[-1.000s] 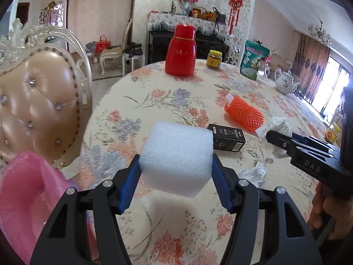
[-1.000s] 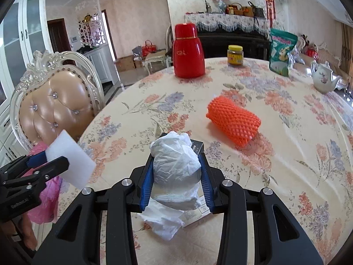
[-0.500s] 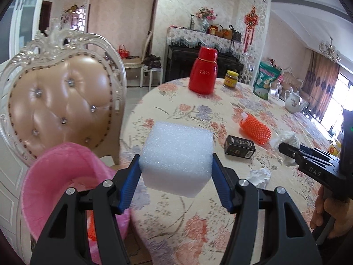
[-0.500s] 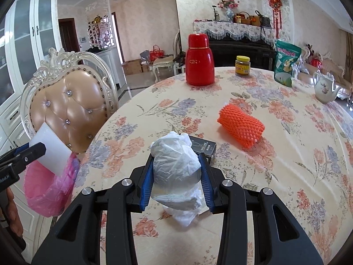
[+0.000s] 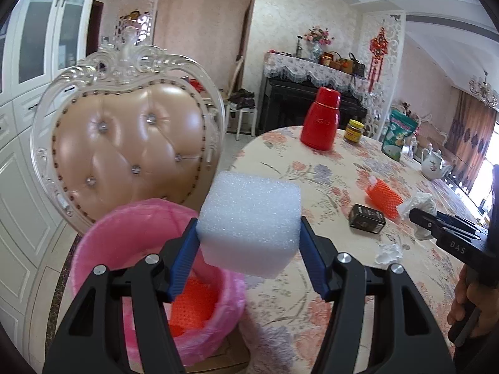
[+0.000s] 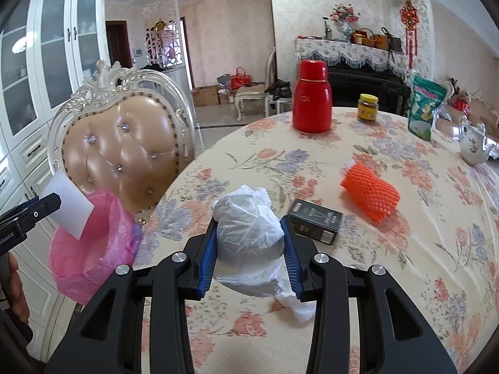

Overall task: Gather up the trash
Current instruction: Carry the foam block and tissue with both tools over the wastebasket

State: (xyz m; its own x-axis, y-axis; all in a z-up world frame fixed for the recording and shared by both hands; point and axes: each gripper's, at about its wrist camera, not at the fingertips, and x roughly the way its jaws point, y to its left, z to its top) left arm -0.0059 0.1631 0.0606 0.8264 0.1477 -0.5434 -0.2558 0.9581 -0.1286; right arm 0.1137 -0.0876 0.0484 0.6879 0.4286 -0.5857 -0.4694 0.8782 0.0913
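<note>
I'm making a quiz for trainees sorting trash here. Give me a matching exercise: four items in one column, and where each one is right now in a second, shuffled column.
Items:
1. white foam block
2. crumpled white plastic bag
3. orange foam net sleeve
4. red thermos

Places:
A. standing upright at the table's far edge
B. gripped in the right claw
C. lying on the floral tablecloth beside a black box
D. gripped in the left claw near the pink-lined bin

Pairs: 1-D, 2-B, 3-C, 4-A

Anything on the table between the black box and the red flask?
No object, only bare floral tablecloth lies between the black box and the red flask, clearest in the right wrist view. The orange foam net sits off to the side.
</note>
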